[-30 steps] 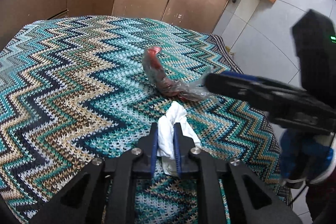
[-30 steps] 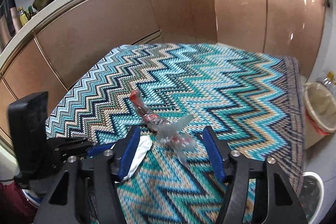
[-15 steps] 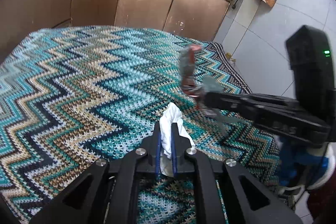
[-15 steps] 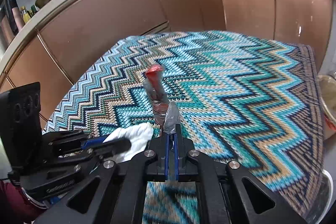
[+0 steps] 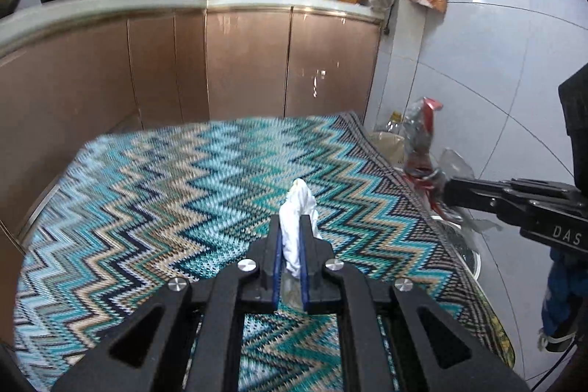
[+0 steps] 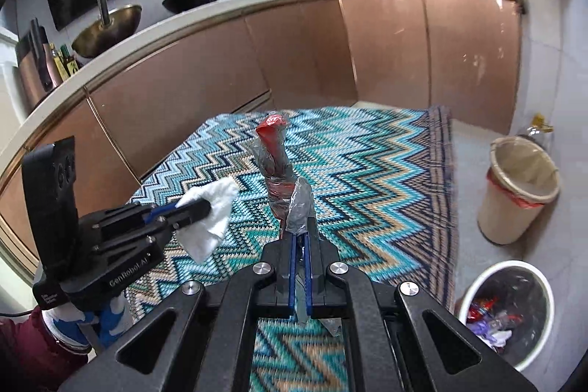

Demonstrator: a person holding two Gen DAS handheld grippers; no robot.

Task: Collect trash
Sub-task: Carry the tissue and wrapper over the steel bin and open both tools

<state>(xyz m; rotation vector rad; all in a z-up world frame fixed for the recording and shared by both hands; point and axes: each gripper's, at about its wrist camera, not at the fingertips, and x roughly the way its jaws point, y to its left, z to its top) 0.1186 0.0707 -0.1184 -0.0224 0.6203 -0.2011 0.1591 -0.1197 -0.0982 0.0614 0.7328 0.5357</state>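
My left gripper (image 5: 291,234) is shut on a crumpled white tissue (image 5: 297,212) and holds it above the zigzag tablecloth (image 5: 165,208). It also shows in the right wrist view (image 6: 193,206) with the tissue (image 6: 213,212). My right gripper (image 6: 301,226) is shut on a clear plastic wrapper with red inside (image 6: 277,164), held upright above the table. In the left wrist view the right gripper (image 5: 450,191) holds the wrapper (image 5: 420,142) past the table's right edge.
A white bin (image 6: 474,296) with several pieces of trash stands on the floor at lower right. A beige bin with a red liner (image 6: 522,193) stands behind it. Brown kitchen cabinets (image 6: 294,61) line the far side of the table.
My right gripper closed on the wrapper and lifted it off the cloth, moving right. My left gripper rose with the tissue. Both cameras tilted up.
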